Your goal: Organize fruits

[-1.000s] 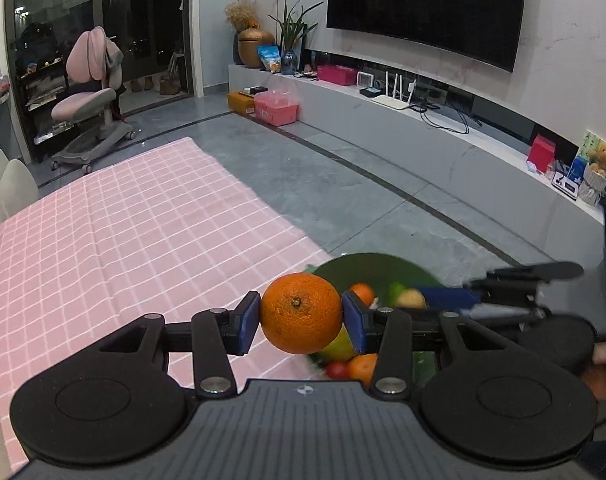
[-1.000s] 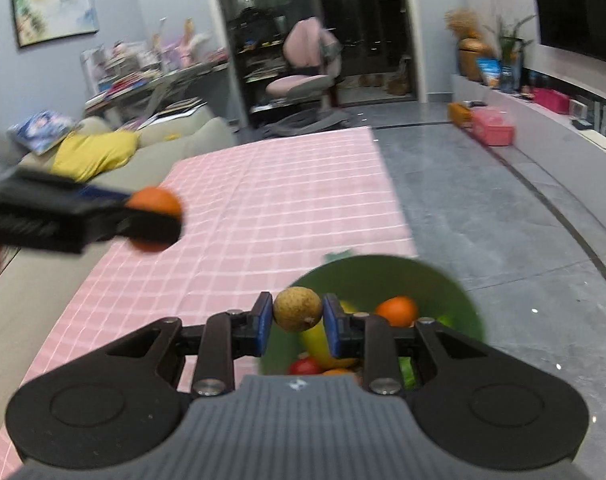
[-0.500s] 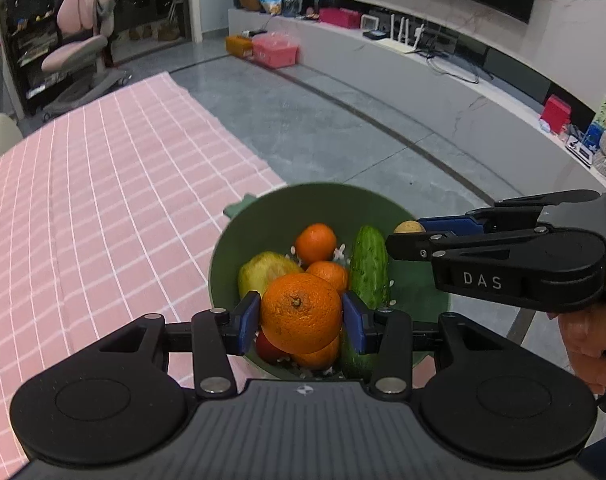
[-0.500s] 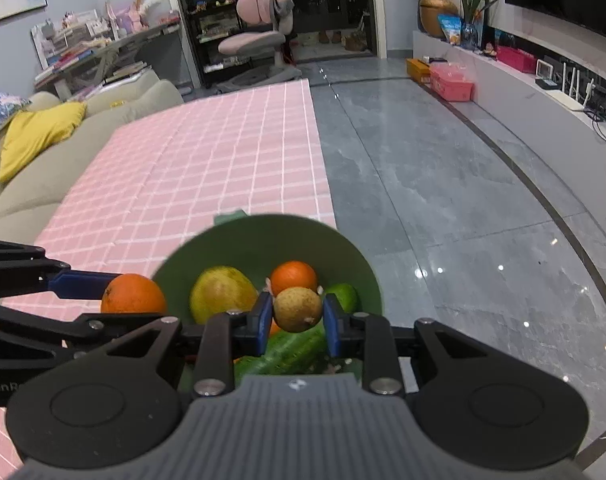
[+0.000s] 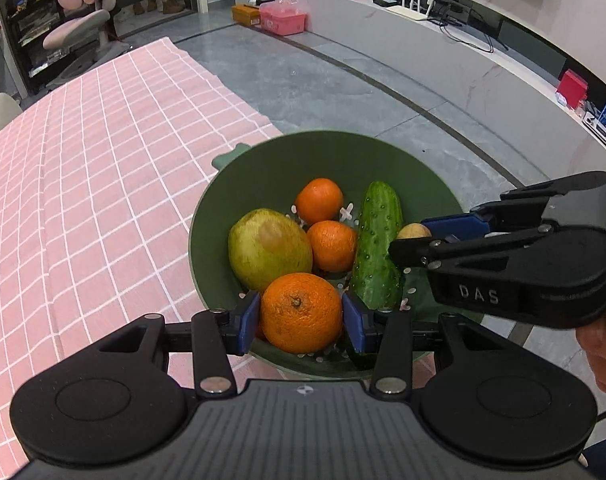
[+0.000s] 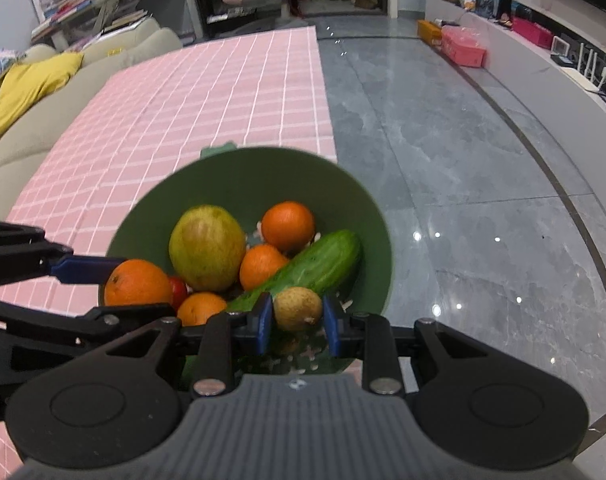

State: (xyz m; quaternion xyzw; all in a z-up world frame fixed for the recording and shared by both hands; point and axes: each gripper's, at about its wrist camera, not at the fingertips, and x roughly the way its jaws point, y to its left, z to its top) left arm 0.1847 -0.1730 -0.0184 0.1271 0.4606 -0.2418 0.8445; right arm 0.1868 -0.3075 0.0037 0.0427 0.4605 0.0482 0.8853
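Fruits are mid-delivery: a second ago both claws hung higher with the green colander (image 5: 263,168) barely in view, and now both have dropped over it. On the pink checked bench (image 5: 103,160), the left claw (image 5: 301,319) pinches a large orange (image 5: 301,312) above the near rim. Inside lie a pear-like green fruit (image 5: 269,248), two small oranges, and a cucumber (image 5: 377,244). Furthest right, the right claw (image 6: 295,322) is pressed on a small brown fruit (image 6: 297,308) above the bowl. Releasing both looks like the next step.
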